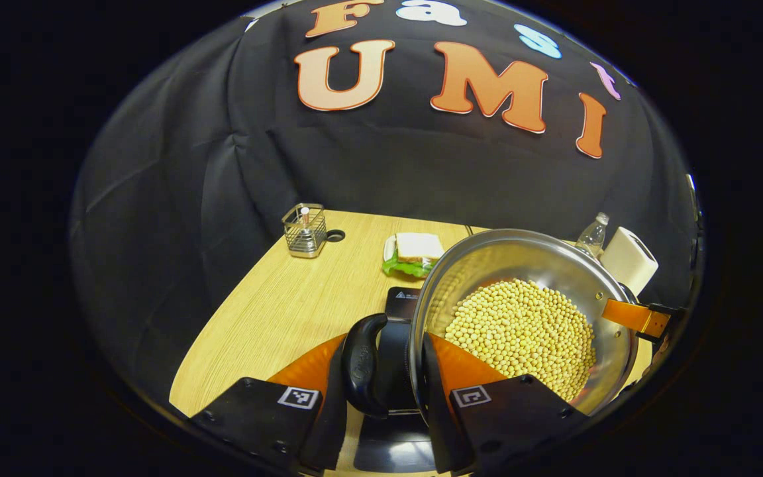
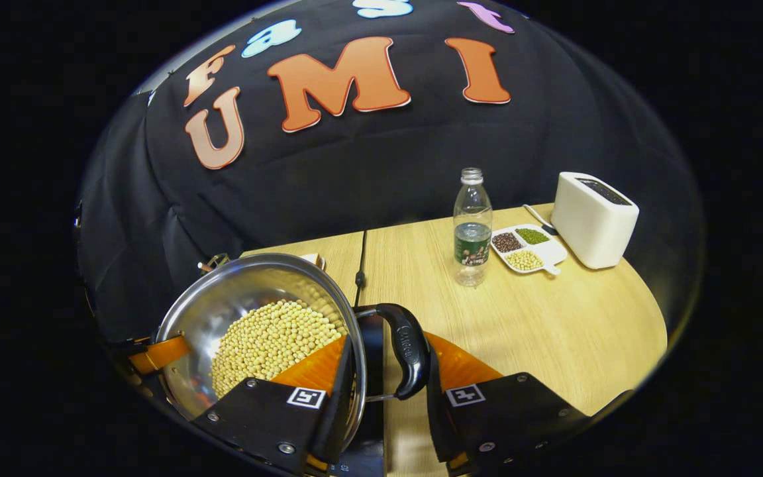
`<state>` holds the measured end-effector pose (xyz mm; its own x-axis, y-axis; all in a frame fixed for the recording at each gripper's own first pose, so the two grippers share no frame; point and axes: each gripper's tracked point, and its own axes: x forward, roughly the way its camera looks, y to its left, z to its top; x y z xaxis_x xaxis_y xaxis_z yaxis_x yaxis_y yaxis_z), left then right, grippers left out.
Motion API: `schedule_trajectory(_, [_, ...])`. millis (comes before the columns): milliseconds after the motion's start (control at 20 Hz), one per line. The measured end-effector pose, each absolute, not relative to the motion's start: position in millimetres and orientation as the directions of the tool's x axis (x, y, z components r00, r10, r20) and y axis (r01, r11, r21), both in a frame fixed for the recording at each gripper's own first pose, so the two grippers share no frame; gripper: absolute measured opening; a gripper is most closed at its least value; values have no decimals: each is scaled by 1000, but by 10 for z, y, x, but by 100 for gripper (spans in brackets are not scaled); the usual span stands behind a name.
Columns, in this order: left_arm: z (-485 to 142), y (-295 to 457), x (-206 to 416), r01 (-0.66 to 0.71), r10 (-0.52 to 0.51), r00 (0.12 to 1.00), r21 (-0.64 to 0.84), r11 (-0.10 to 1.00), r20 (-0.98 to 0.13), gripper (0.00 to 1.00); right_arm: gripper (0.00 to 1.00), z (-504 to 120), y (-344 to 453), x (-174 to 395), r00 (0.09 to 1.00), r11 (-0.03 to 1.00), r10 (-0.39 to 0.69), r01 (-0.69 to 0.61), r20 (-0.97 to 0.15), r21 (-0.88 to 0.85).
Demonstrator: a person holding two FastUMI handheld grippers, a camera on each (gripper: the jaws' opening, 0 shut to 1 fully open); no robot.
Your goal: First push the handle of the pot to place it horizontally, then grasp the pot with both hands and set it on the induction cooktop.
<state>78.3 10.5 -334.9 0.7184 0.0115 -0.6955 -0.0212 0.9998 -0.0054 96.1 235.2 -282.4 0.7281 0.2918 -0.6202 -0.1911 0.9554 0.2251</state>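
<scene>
Two claws grip the pot [image 1: 520, 311], one per side handle: left claw [image 1: 381, 397] pinching the left handle [image 1: 363, 364], right claw [image 2: 381, 397] pinching the right handle [image 2: 408, 358]. Pot, holding pale beans [image 2: 269, 344], sits tilted over the black cooktop [image 1: 403, 301] on the tabletop [image 2: 554, 331].

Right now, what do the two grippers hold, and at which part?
The pot: the left gripper straddles one black side handle, the right gripper the other. Whether both fingers press cannot be told.
</scene>
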Motion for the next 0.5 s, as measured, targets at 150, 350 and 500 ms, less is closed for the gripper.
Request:
schedule_trajectory(150, [-3552, 193, 780, -27, 13, 698, -8, 1000, -716, 59, 52, -2959, 2483, 968, 717, 958, 286, -191, -636, 216])
schedule_trajectory(350, [-3725, 231, 828, -24, 5, 681, -15, 1000, -732, 59, 52, -3112, 2560, 941, 697, 960, 280, -183, -661, 214])
schedule_trajectory(500, [-3848, 249, 836, -23, -5, 667, -27, 999, -745, 63, 52, -3204, 2578, 929, 689, 964, 267, -183, -674, 195])
